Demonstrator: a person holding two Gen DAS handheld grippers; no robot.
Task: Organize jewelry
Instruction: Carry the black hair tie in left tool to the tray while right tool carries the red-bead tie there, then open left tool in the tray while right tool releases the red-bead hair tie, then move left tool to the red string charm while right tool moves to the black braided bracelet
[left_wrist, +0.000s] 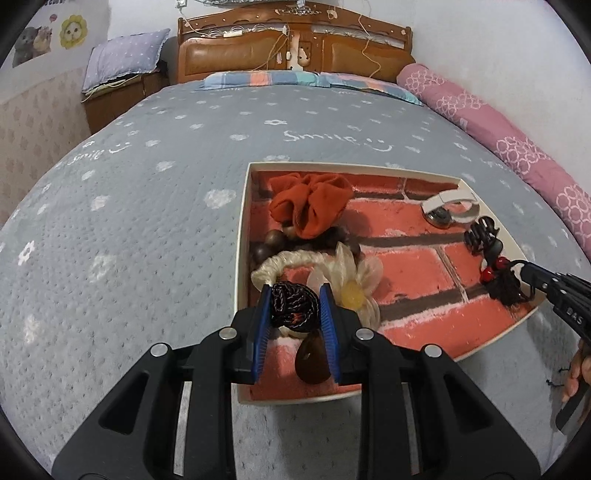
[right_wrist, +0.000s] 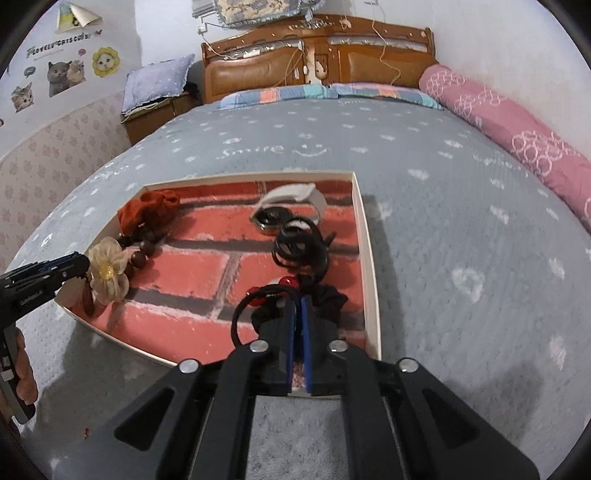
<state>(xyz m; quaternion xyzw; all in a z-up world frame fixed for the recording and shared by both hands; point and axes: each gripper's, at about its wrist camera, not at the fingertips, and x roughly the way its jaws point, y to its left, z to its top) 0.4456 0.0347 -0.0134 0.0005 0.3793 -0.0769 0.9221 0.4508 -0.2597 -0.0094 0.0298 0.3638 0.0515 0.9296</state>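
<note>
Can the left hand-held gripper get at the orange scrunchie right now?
Probably not yet. The left hand-held gripper is shut on a black cord, so its jaws are full. Otherwise the way to the orange scrunchie in the tray looks open.

"Smile" is showing in white on the grey bedspread (right_wrist: 424, 206) ahead of both grippers; "LOVELY CATS" is reading on the wall sticker (right_wrist: 55, 40), far upper left.

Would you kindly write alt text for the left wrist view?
The left gripper pinches a black braided cord over a shallow tray lined in red brick print, on a grey bedspread. In the tray lie an orange scrunchie, cream flower hair tie and white watch.
</note>
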